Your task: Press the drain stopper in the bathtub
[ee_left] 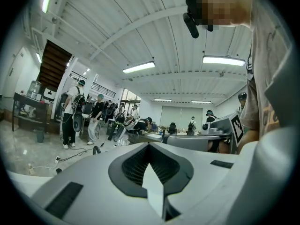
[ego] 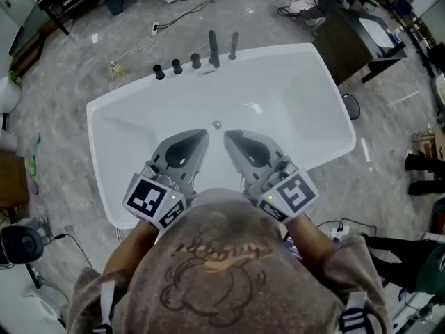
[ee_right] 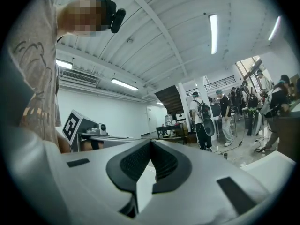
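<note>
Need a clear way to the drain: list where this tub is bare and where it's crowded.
Bare: the white bathtub floor either side of the small round metal drain stopper. Crowded: the far rim's black tap fittings; the near side under the grey left tool and right tool.

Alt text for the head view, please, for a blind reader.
From above, a person holds the left gripper and right gripper side by side over a white bathtub, jaws shut and empty, tips aimed toward the small round drain stopper ahead. Dark tap fittings line the tub's far rim.
</note>
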Demonstrator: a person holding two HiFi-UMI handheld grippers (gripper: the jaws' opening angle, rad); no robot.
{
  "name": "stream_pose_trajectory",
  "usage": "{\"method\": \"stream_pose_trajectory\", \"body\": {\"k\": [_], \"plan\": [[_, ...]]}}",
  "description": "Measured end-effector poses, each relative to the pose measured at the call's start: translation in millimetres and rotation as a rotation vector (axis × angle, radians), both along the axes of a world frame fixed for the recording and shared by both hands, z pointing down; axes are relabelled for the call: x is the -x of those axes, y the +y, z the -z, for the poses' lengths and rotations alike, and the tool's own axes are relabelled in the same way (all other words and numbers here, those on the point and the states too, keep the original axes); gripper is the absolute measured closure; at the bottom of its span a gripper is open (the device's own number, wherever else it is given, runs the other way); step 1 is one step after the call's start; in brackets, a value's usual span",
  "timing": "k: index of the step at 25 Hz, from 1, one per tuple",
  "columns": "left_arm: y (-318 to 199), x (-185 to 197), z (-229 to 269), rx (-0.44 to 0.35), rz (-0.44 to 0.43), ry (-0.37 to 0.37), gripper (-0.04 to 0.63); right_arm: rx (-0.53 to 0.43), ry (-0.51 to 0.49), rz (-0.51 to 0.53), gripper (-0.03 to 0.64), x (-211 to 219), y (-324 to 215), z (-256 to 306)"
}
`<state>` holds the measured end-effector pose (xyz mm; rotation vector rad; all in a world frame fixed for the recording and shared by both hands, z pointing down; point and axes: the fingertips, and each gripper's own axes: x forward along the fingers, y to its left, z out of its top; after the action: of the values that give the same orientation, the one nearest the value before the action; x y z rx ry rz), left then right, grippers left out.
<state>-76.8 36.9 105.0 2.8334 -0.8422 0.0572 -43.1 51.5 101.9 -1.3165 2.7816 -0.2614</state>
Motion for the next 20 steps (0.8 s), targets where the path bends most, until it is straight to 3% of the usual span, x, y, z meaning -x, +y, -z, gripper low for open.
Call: {"method": "stream_pose_trajectory", "body": {"k": [6,13,20], "plan": [[0.5,-6.3,-1.0,0.0,-0.024,-0.002,0.595,-0.006,0.037,0.065,0.617,3.6,3.3,-1.8],[2.1,-10.9,-1.9,0.008,-0.036,-0.004,0.595,-0.029,0.043,0.04,0.617,-0.2,-0.2,6.1],[5.5,-5.5,-0.6,-0.002,-0.017,-0.004,0.595,-0.052,0.056,0.09,0.617,10.2,6.2,6.2]]}}
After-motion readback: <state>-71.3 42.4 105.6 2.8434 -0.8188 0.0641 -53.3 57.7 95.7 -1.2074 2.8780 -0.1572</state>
